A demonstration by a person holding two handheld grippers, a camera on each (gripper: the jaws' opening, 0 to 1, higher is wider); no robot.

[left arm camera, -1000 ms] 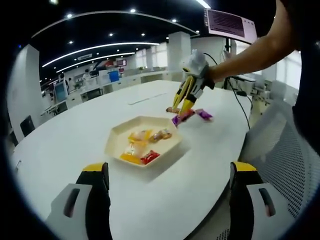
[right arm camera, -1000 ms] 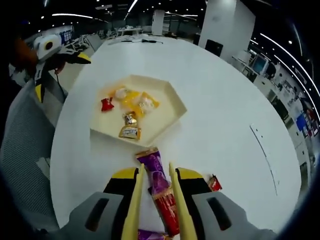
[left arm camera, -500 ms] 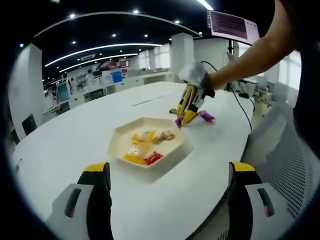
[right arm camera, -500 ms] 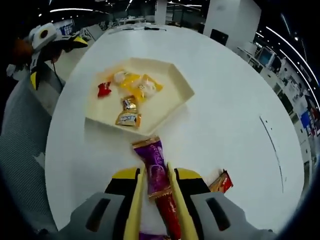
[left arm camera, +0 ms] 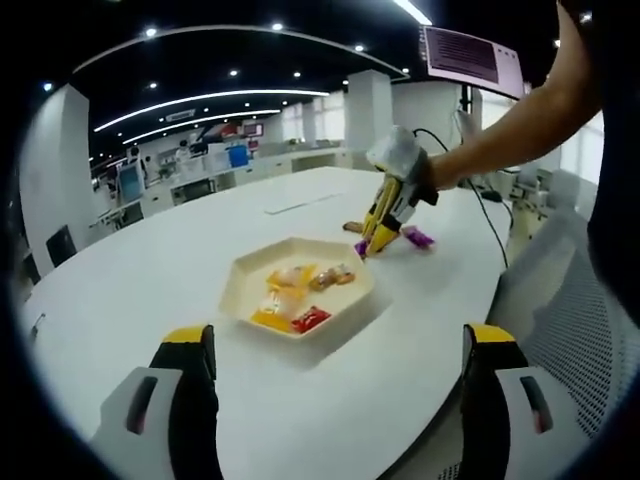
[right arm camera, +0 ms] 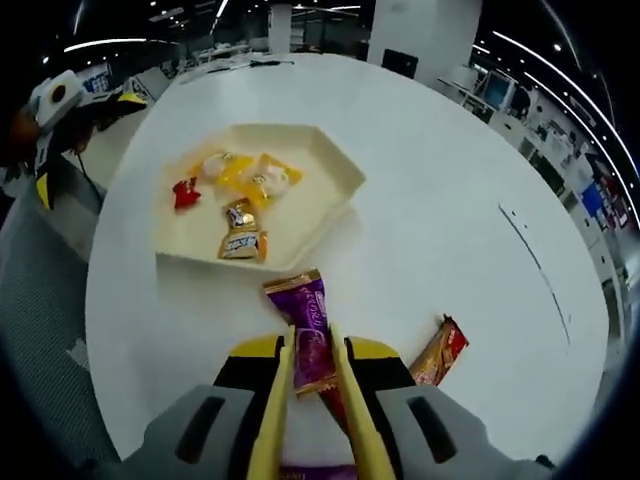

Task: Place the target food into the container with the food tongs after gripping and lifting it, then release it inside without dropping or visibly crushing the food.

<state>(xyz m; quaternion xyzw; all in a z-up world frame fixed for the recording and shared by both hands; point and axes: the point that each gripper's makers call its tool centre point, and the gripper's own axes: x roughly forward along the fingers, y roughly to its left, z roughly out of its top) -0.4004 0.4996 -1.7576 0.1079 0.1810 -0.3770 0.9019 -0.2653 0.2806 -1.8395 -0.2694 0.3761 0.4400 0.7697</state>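
Note:
A purple snack packet [right arm camera: 308, 330] hangs pinched between the tips of yellow food tongs [right arm camera: 272, 410], just above the white table and short of the cream hexagonal tray [right arm camera: 340, 155]. My right gripper [right arm camera: 312, 352] is shut on the tongs. In the left gripper view the same gripper [left arm camera: 388, 195] and tongs [left arm camera: 378, 222] hold the purple packet [left arm camera: 362, 247] beside the tray [left arm camera: 340, 315]. My left gripper [left arm camera: 330, 395] is wide open near the table's edge, with nothing between its jaws. It also shows as a left gripper [right arm camera: 60, 105] far beyond the tray.
Several wrapped sweets [right arm camera: 240, 195] lie in the tray. An orange-red packet [right arm camera: 440, 352] lies on the table right of the tongs. A second purple packet [left arm camera: 418, 237] lies behind them. A mesh chair [left arm camera: 575, 300] stands by the table's edge.
The tongs have closed on the purple packet and lifted it off the other packets. The right gripper has risen a little. The left gripper has barely moved.

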